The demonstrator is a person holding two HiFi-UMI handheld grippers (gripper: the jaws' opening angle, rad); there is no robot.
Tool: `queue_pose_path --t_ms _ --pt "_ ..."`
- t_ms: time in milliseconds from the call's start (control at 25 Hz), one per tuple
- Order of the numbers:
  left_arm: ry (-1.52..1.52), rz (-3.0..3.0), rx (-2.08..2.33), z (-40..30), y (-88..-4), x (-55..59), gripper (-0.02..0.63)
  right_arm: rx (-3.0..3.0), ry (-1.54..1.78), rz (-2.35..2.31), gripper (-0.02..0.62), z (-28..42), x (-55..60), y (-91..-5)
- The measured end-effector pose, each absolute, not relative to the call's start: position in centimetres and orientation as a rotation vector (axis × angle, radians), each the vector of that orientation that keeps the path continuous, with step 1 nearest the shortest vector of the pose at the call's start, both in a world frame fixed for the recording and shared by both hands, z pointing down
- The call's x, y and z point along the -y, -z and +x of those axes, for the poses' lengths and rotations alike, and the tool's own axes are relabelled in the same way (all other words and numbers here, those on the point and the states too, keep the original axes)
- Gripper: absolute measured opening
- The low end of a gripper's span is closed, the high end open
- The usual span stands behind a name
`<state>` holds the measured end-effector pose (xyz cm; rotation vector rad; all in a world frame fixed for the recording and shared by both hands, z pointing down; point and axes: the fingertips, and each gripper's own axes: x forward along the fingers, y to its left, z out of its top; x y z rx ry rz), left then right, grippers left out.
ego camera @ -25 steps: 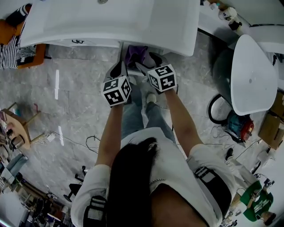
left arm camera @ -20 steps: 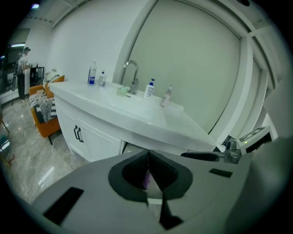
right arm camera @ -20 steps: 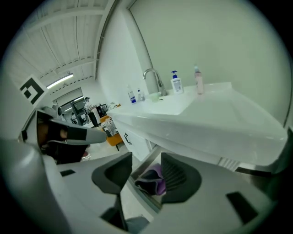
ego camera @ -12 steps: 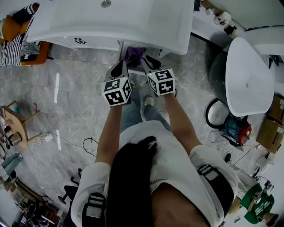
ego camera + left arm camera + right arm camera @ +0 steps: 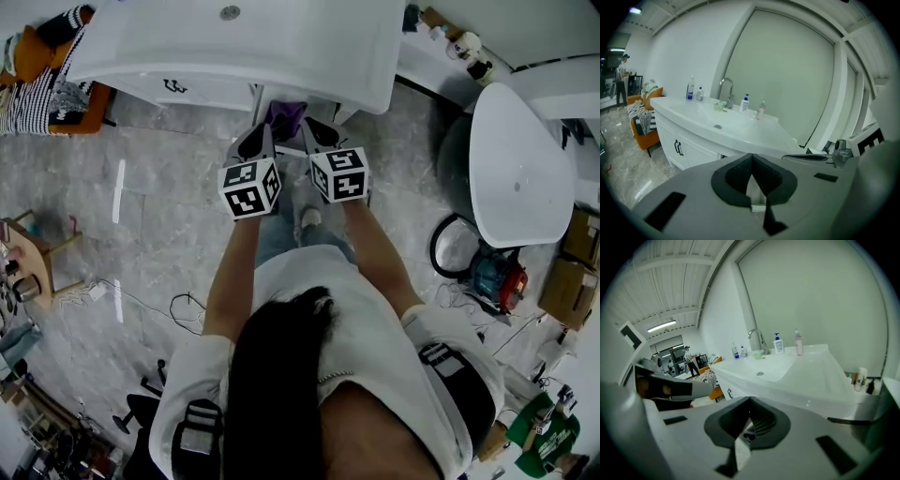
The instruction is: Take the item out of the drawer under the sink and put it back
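A purple item [image 5: 285,116] lies in the open drawer [image 5: 256,105] under the white sink [image 5: 234,42]. Both grippers hover side by side just in front of the drawer, above the floor. My left gripper [image 5: 259,136] is shut, its pads meeting with nothing between them [image 5: 751,156]. My right gripper [image 5: 315,129] has just closed its jaws and is shut, and it also holds nothing [image 5: 748,401]. Neither touches the purple item. Both gripper views look over the sink's top to the faucet [image 5: 725,88].
Several bottles [image 5: 692,89] stand by the faucet. An orange chair with striped cloth [image 5: 37,80] is left of the vanity. A white oval tub [image 5: 516,164] and a red and blue machine [image 5: 493,277] are on the right. Cables [image 5: 187,305] lie on the marble floor.
The right gripper's jaws went from wide open to shut. Both grippers rose a little and drew slightly back from the drawer.
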<state>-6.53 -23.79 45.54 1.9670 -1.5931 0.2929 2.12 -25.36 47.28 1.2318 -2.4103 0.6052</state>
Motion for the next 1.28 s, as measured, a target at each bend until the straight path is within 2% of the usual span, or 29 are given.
queue_pose_path --t_ms 760,1280 --pt "-0.315 2.004 1.565 -6.0 -45.6 23.4 0.003 2.415 -0.548 1.203 0.015 0.9 24.8 -47.0" --pt "-0.311 1.951 1.592 -8.9 -46.3 23.8 0.003 2.358 -0.617 1.164 0.015 -0.8 25.8 -49.1"
